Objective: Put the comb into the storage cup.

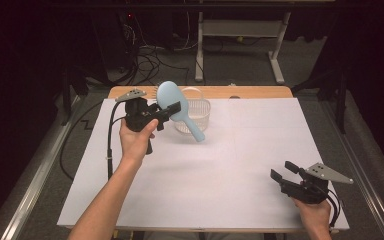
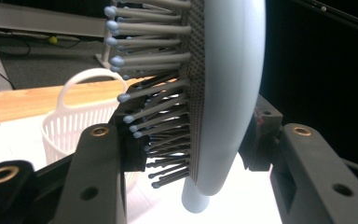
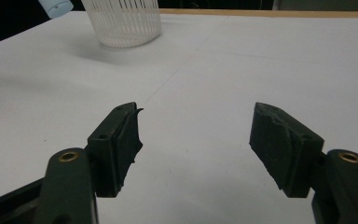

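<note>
A light blue hairbrush [image 1: 176, 106] hangs in the air above the white table, handle slanting down to the right. My left gripper [image 1: 169, 111] is shut on its head; in the left gripper view the bristles [image 2: 154, 98] press against one jaw and the smooth back [image 2: 228, 93] against the other. Just behind the brush stands a white slatted basket [image 1: 196, 114] with a handle [image 2: 81, 123]. My right gripper [image 1: 284, 171] rests low at the table's front right, open, nothing between its pads [image 3: 130, 140]. The basket's base [image 3: 123, 23] lies far ahead of it.
The white sheet [image 1: 215, 165] covers most of the table, with a wooden strip [image 1: 260, 92] along the far edge. Desk legs and cables stand on the floor beyond. A dark rail runs along each side of the table.
</note>
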Available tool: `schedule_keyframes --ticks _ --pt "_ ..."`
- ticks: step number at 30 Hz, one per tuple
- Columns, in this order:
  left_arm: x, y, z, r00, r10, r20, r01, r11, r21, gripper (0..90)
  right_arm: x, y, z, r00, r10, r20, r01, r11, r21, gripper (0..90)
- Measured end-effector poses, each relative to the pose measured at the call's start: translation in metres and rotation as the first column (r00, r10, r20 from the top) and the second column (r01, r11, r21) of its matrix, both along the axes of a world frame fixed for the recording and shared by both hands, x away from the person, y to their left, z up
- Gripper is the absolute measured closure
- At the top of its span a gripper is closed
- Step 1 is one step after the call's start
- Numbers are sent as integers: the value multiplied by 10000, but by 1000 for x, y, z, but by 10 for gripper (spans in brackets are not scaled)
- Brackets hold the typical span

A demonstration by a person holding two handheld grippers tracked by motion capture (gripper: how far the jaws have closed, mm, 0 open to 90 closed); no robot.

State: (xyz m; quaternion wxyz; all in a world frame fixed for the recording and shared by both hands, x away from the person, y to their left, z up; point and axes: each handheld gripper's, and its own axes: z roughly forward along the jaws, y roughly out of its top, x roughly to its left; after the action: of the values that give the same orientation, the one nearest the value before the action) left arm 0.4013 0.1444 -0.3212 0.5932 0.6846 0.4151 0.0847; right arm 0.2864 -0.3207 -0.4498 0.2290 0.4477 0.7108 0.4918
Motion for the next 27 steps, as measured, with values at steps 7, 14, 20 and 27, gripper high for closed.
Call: schedule_keyframes --ticks 7,14,20,27 --pt "12 -3 4 9999 113 -77 -113 9999 73 527 0 0 0 10000 4 -16 -4 10000 17 335" --pt "19 -8 5 9998 210 46 -211 9998 61 527 0 0 0 10000 66 -2 -66 9999 -76 335" --pt "25 -7 7 9993 370 -11 -370 9993 -19 527 1 1 -1 10000 73 -30 -73 10000 -45 335" --pt "34 -9 10 9989 467 46 -467 9989 33 527 1 1 -2 10000 66 -39 -66 10000 -17 335"
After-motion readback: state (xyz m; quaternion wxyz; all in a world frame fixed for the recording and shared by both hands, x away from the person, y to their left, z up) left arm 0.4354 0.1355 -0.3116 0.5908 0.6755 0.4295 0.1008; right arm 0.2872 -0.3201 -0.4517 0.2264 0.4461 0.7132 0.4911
